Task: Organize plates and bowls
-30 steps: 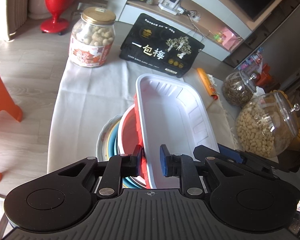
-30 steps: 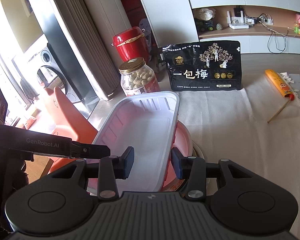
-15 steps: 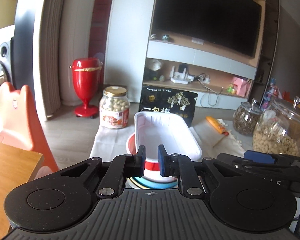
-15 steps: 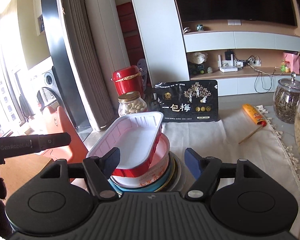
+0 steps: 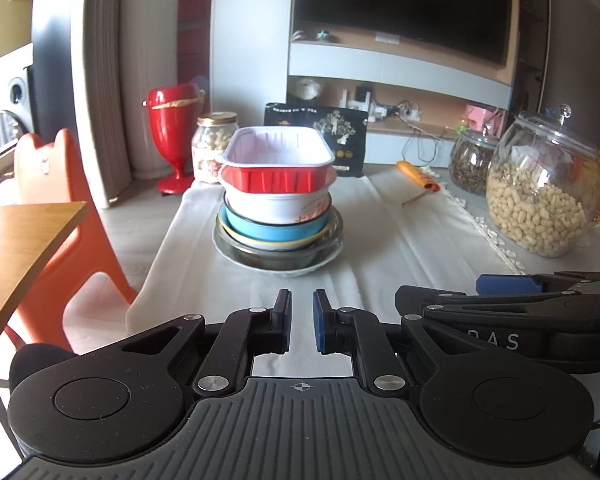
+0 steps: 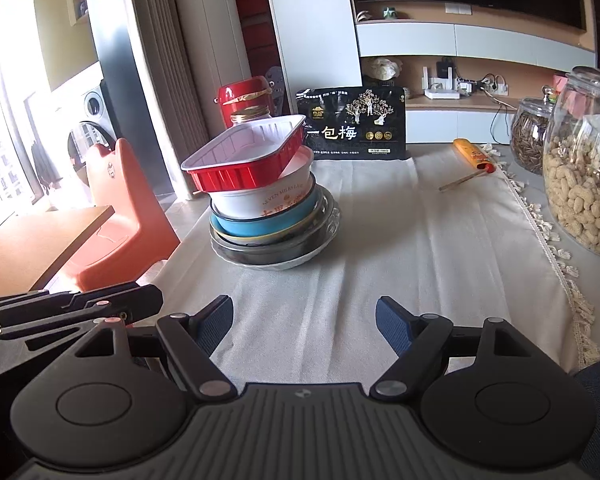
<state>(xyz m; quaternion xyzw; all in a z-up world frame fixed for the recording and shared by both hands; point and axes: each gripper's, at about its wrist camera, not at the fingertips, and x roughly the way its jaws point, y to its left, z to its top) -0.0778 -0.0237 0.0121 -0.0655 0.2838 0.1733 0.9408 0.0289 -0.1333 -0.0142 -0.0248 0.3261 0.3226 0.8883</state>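
The stack of bowls (image 6: 270, 204) sits mid-worktop, its light red tray (image 6: 248, 156) tilted on top. Left tongs (image 5: 302, 322) pressed together, empty; right tongs (image 6: 304, 326) opening, empty. Grip the tray's stiff rim.

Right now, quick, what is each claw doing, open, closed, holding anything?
Left claw: closed, empty, short of the dish stack.
Right claw: opening wide, nothing between its fingers.

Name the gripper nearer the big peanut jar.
Right. The right gripper, jaws opening on nothing, is left of the peanut jar; the left gripper is farther left, before the dish stack.
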